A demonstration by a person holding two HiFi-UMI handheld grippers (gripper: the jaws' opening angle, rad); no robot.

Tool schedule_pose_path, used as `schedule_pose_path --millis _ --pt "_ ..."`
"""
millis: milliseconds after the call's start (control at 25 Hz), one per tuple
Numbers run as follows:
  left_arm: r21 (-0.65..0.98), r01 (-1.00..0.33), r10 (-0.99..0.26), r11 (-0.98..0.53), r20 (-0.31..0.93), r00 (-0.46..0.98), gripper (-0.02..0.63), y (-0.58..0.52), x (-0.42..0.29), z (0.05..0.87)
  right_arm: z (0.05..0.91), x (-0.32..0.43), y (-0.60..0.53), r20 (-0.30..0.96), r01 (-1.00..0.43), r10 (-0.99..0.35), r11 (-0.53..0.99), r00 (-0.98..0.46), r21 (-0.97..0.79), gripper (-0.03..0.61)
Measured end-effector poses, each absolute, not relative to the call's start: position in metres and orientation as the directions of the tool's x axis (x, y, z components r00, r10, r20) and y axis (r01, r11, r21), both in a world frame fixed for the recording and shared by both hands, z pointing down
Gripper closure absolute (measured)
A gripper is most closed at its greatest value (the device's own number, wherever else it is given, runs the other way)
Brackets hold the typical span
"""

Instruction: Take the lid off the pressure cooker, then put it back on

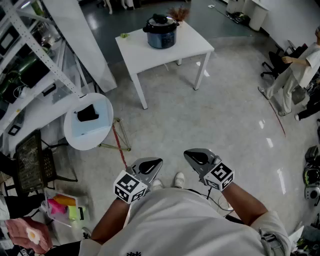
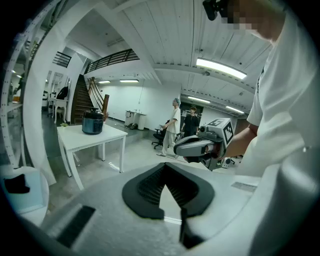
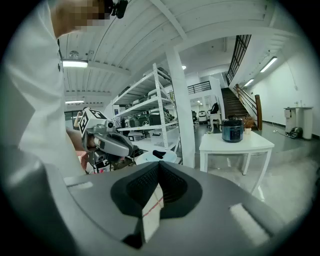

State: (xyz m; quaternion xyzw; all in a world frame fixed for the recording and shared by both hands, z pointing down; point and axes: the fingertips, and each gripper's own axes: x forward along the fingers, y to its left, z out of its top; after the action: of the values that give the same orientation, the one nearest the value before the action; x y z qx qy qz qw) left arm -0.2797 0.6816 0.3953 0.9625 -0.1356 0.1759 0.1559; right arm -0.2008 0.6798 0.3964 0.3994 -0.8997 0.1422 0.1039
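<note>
Plainly, nothing is in hand yet: the left gripper [image 1: 156, 163] and the right gripper [image 1: 190, 155] are both carried low and close to the person's body, side by side and angled a little downward. Each has its jaws brought together on nothing, which looks like a carrying posture, since there is no object within reach to grip. The pressure cooker [image 1: 161, 34] stands well apart from them, across open floor, on a white table [image 1: 192, 42]. It sits toward the far edge of the tabletop, about midway along it, with its lid [image 1: 161, 22] seated on top. So, by my reading, the removal step has not begun and the person first has to walk up to the table. A small green item [image 1: 124, 35] lies at the tabletop's left corner, and a dried plant [image 1: 179, 13] stands at the far corner just behind the cooker. Neither looks likely to get in the way of lifting the lid. Counting up, there are two grippers, one cooker with one lid and one white table. There is also one round side table [image 1: 82, 135] to the left, bearing one dark object [image 1: 88, 113] I cannot identify. Two bystanders [image 2: 175, 122] stand beyond the table in the left gripper view, though at that distance they are small and possibly more are hidden.
</note>
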Motion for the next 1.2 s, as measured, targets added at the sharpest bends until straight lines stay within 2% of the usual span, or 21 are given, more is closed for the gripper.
schedule_pose_path --millis 480,760,880,1080,1200 --pt "0.245 -0.327 -0.212 -0.913 0.4 0.892 0.607 0.67 -0.251 0.402 0.397 -0.179 0.671 0.293 -0.729 -0.672 0.664 -0.68 -0.169 0.568" --pt "0.226 -0.344 -0.248 -0.911 0.368 0.896 0.601 0.646 -0.224 0.398 0.405 -0.153 0.666 0.284 -0.71 -0.654 0.676 -0.701 -0.195 0.566" --pt "0.216 -0.352 -0.266 -0.911 0.344 0.9 0.486 0.633 -0.211 0.388 0.407 -0.142 0.668 0.274 -0.696 -0.642 0.69 -0.716 -0.201 0.566" --pt "0.191 -0.364 -0.298 -0.912 0.302 0.905 0.406 0.601 -0.19 0.369 0.415 -0.123 0.663 0.28 -0.679 -0.624 0.709 -0.73 -0.189 0.565" --pt "0.207 -0.368 -0.304 -0.906 0.285 0.909 0.39 0.58 -0.181 0.364 0.423 -0.114 0.657 0.289 -0.683 -0.623 0.701 -0.727 -0.207 0.565"
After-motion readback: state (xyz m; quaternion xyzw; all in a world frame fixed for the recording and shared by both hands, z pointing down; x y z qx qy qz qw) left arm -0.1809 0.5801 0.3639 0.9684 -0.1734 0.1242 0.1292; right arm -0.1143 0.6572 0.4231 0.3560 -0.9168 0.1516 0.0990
